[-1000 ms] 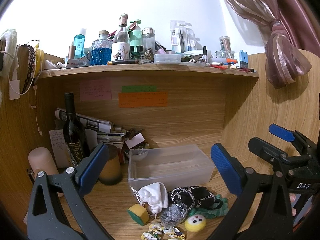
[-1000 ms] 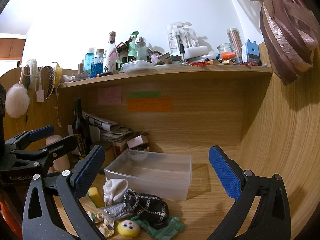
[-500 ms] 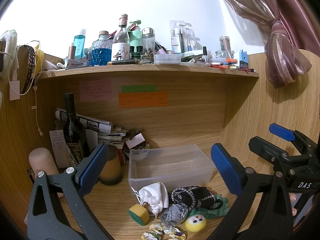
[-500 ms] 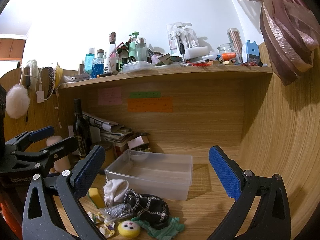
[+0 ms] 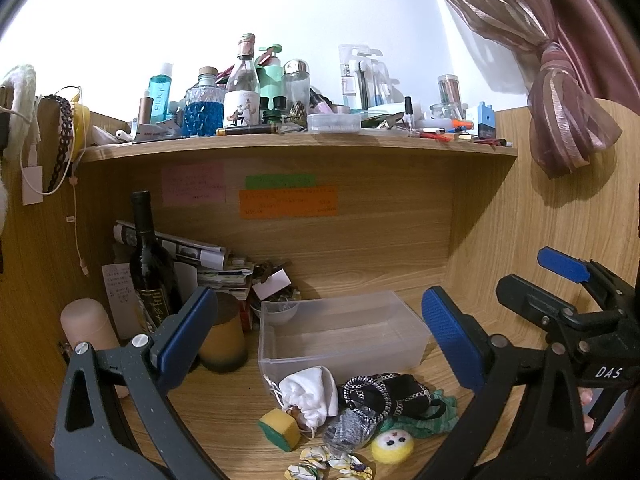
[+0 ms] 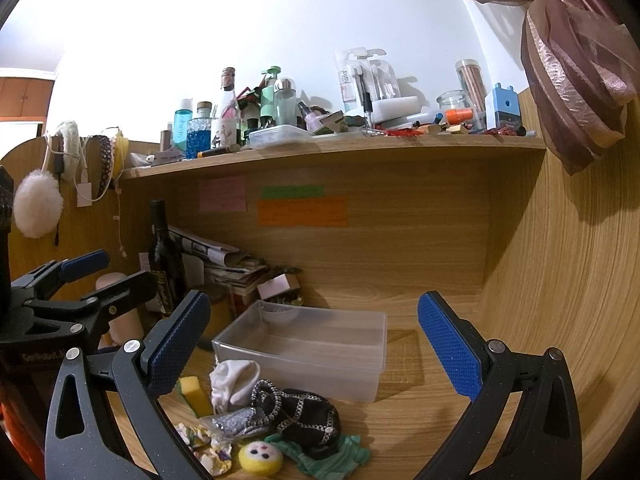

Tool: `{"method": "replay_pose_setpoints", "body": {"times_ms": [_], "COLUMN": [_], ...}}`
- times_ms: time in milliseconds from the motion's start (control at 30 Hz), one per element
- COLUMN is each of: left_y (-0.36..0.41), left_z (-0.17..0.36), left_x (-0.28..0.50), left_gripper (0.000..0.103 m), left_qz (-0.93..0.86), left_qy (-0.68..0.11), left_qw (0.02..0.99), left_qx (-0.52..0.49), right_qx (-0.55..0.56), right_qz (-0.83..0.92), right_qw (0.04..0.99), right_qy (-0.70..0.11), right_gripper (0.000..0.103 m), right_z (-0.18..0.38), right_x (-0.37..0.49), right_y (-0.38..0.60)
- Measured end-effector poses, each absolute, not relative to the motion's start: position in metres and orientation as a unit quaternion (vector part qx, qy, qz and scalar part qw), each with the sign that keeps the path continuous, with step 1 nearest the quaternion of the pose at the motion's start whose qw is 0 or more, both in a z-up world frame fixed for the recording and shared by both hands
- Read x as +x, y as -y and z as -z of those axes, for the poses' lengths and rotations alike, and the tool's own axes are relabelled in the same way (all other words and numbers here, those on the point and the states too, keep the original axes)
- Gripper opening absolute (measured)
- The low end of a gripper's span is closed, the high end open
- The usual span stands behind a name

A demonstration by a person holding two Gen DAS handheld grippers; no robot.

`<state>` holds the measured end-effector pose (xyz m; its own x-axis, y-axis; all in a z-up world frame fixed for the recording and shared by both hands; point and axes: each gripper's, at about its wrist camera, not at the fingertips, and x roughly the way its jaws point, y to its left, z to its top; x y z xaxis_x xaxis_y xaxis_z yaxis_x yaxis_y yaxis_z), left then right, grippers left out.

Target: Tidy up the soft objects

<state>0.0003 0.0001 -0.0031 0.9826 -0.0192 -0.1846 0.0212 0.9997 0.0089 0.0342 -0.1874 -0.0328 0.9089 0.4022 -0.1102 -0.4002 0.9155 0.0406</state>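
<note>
A clear plastic bin (image 5: 340, 334) (image 6: 308, 344) stands empty on the wooden desk. In front of it lies a pile of soft things: a white drawstring pouch (image 5: 310, 392) (image 6: 234, 378), a black chain-trimmed bag (image 5: 394, 394) (image 6: 298, 410), a yellow-green sponge (image 5: 279, 428) (image 6: 194, 394), a grey glitter pouch (image 5: 350, 428), a yellow felt ball (image 5: 392, 445) (image 6: 260, 457), a green cloth (image 5: 430, 420) (image 6: 332, 456) and floral scrunchies (image 5: 328, 466) (image 6: 204, 444). My left gripper (image 5: 320, 340) and right gripper (image 6: 314, 344) are both open and empty, held above and behind the pile.
A dark wine bottle (image 5: 150, 268), a brown cup (image 5: 222, 340), a pink cylinder (image 5: 88, 328) and stacked papers (image 5: 208, 264) crowd the back left. A cluttered shelf (image 5: 300, 144) runs overhead. A curtain (image 5: 560, 80) hangs at the right.
</note>
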Motion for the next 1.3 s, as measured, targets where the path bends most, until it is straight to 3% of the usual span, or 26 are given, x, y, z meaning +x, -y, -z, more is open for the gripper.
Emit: {"method": "replay_pose_setpoints", "body": {"times_ms": [600, 667, 733, 1033, 1300], "left_y": [-0.015, -0.021, -0.026, -0.044, -0.059], "left_z": [0.02, 0.025, 0.03, 0.076, 0.118], "left_x": [0.024, 0.03, 0.037, 0.067, 0.085], "left_gripper": [0.103, 0.099, 0.088, 0.077, 0.069], "left_qz": [0.02, 0.022, 0.023, 0.004, 0.003], "left_qy": [-0.139, -0.153, -0.168, -0.255, -0.326], "left_qw": [0.99, 0.987, 0.985, 0.966, 0.944], "left_qx": [-0.019, -0.03, -0.036, -0.038, -0.052], "right_qx": [0.01, 0.003, -0.001, -0.007, -0.01], "right_qz": [-0.201, -0.192, -0.188, -0.204, -0.234], "right_qw": [0.976, 0.977, 0.976, 0.956, 0.931], "right_qy": [-0.087, -0.095, -0.106, -0.209, -0.279], "right_gripper": [0.103, 0.103, 0.1, 0.063, 0.06], "right_z": [0.047, 0.052, 0.058, 0.098, 0.128], "right_x": [0.049, 0.054, 0.06, 0.099, 0.123], "right_y": [0.19, 0.19, 0.191, 0.194, 0.184]}}
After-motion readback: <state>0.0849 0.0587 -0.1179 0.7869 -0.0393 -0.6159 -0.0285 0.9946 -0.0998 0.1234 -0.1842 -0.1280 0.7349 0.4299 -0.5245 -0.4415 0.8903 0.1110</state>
